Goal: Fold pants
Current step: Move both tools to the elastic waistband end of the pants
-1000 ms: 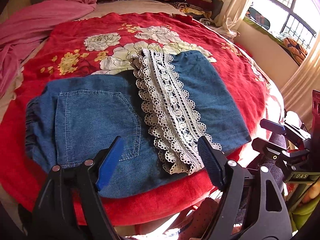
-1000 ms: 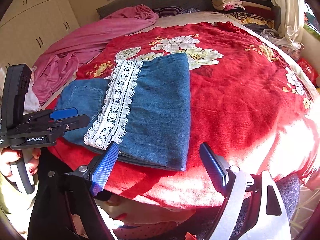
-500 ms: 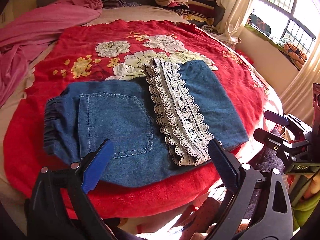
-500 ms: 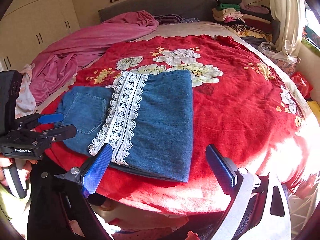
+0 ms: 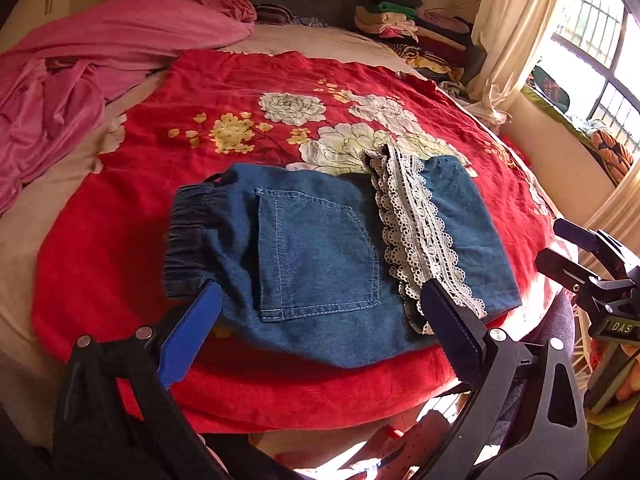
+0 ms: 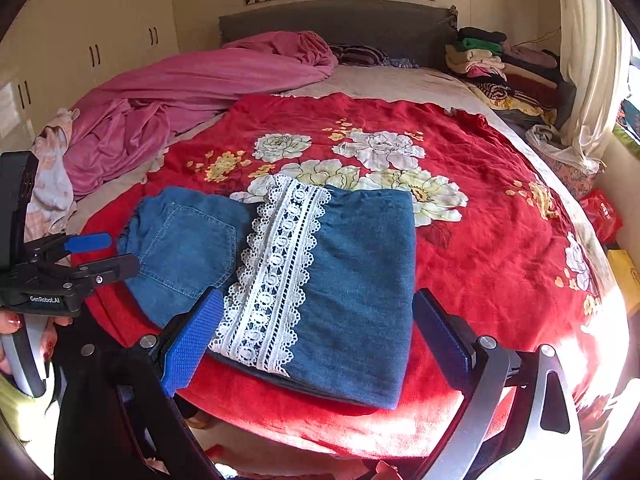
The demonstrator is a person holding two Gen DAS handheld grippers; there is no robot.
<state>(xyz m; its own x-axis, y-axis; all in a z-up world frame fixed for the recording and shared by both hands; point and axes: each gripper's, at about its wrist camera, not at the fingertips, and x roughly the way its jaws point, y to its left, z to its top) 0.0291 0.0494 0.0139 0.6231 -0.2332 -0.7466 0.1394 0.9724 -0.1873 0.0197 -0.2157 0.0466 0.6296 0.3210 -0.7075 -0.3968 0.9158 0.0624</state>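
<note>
The blue denim pants (image 5: pixel 316 248) lie folded on the red floral blanket (image 5: pixel 240 88), with the back pocket and elastic waist at left and a white lace trim (image 5: pixel 412 224) over the fold. My left gripper (image 5: pixel 320 286) hovers before the near edge, its jaws still opening, with nothing gripped. In the right wrist view the pants (image 6: pixel 360 280) and lace trim (image 6: pixel 280 264) lie flat ahead of my right gripper (image 6: pixel 317 294), which is open and holds nothing. Each gripper shows in the other's view: the right gripper (image 5: pixel 550 240) and the left gripper (image 6: pixel 120 252).
A rumpled pink sheet (image 5: pixel 80 80) covers the bed's far left. A stack of folded clothes (image 6: pixel 500 64) sits by the grey headboard (image 6: pixel 340 20). A curtain and window (image 5: pixel 580 40) are at right. Cupboards (image 6: pixel 92 40) stand at left. The bed's near edge drops off below the grippers.
Both grippers have drawn back and upward from the pants, and their jaws have spread wider. The folded pants stay put on the blanket.
</note>
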